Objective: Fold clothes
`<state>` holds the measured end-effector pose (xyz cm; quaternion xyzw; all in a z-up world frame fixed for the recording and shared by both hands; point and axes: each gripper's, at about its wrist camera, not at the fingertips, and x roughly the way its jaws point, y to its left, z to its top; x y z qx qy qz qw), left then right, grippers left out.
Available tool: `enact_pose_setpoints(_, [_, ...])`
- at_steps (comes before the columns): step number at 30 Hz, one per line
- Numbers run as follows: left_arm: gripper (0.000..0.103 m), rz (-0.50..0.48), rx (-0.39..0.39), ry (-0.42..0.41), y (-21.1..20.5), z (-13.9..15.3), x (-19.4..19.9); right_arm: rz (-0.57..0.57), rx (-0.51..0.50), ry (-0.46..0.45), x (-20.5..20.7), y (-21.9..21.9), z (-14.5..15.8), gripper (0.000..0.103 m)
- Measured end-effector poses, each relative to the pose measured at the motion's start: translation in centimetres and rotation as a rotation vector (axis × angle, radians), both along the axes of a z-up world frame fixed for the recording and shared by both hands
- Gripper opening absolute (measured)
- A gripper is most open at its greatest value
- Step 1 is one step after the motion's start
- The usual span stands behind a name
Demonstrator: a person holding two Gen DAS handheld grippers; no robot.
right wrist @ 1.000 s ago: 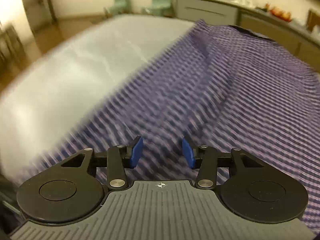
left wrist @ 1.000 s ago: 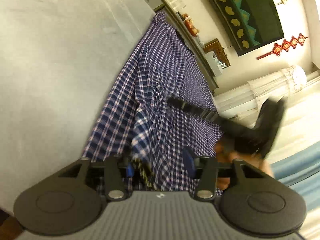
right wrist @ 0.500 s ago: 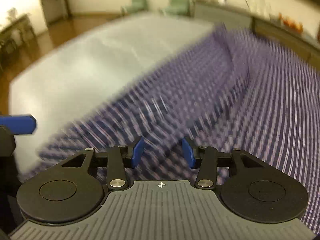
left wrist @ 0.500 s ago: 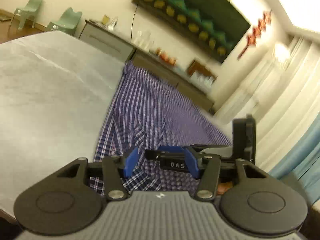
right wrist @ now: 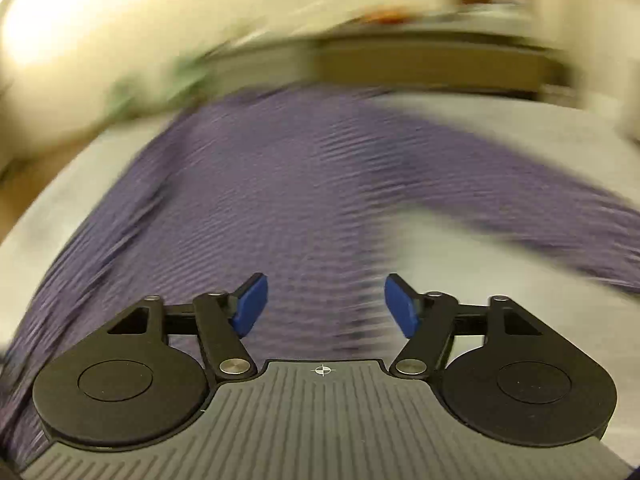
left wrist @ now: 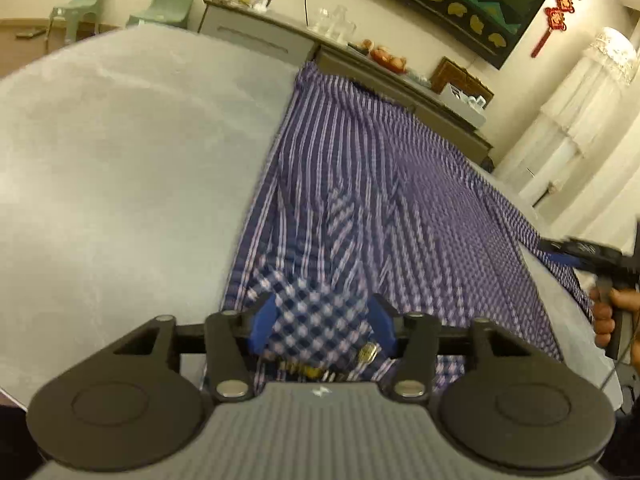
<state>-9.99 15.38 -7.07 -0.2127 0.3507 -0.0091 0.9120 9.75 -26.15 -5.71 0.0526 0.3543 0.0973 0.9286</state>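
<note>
A blue and purple plaid shirt (left wrist: 384,184) lies spread lengthwise on a grey table (left wrist: 120,168). My left gripper (left wrist: 322,322) sits at the shirt's near end, its blue pads wide apart with bunched collar fabric and a label between them. My right gripper (right wrist: 326,306) is open and empty just above the shirt (right wrist: 272,184); its view is motion-blurred. In the left wrist view the right gripper (left wrist: 576,254) is at the shirt's right edge, by a sleeve.
A long sideboard (left wrist: 360,52) with glassware and fruit runs along the far wall. Two green chairs (left wrist: 160,4) stand at the back left. White curtains (left wrist: 576,112) hang at the right. A sleeve (right wrist: 540,196) stretches to the right on the table.
My left gripper came down to the shirt's collar end. My right gripper swung to the shirt's right side and its jaws opened wider.
</note>
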Motion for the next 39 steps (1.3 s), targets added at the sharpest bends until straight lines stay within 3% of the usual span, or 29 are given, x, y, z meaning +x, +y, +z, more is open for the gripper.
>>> enact_pose_setpoints(4, [0.057,-0.076,0.043,-0.068,-2.9,4.3,2.2,-0.541,0.097,-0.014,0.0,-14.9,-1.0,0.076])
enact_pose_setpoints(8, [0.064,-0.237,0.069,-0.124,-8.3,7.8,5.1,-0.765,0.116,0.042,-0.7,-23.7,-4.0,0.076])
enact_pose_setpoints(11, [0.068,-0.403,0.068,-0.123,-14.1,8.3,7.8,-0.725,0.105,0.057,-1.1,-25.3,-5.6,0.074])
enact_pose_setpoints(13, [0.069,-0.507,0.109,-0.111,-18.4,7.8,9.3,-0.645,0.081,0.052,-0.6,-25.1,-5.5,0.062])
enact_pose_setpoints(14, [0.070,-0.562,0.142,-0.110,-20.9,7.4,10.1,-0.604,0.069,0.049,-0.4,-25.0,-5.5,0.031])
enact_pose_setpoints(16, [0.073,-0.653,0.225,-0.122,-25.4,6.4,11.3,-0.558,0.104,0.055,-0.3,-25.7,-5.3,0.007])
enact_pose_setpoints(17, [0.074,-0.696,0.270,-0.130,-27.6,5.9,11.7,-0.545,0.140,0.062,-0.3,-26.4,-5.1,0.003])
enact_pose_setpoints(23, [0.077,-0.849,0.476,-0.234,-39.4,2.2,14.6,-0.463,0.373,0.005,-1.2,-27.2,-2.9,0.000])
enact_pose_setpoints(31, [0.079,-0.958,0.774,-0.437,-51.7,-3.6,17.1,-0.363,0.518,-0.038,-2.9,-26.4,-0.7,0.000])
enact_pose_setpoints(33, [0.086,-0.942,0.843,-0.497,-54.2,-4.5,17.6,-0.338,0.530,-0.043,-3.1,-26.1,-0.3,0.000])
enact_pose_setpoints(39, [0.092,-0.990,0.842,-0.571,-56.9,-6.2,18.4,-0.280,0.581,-0.086,-4.8,-26.3,1.9,0.000])
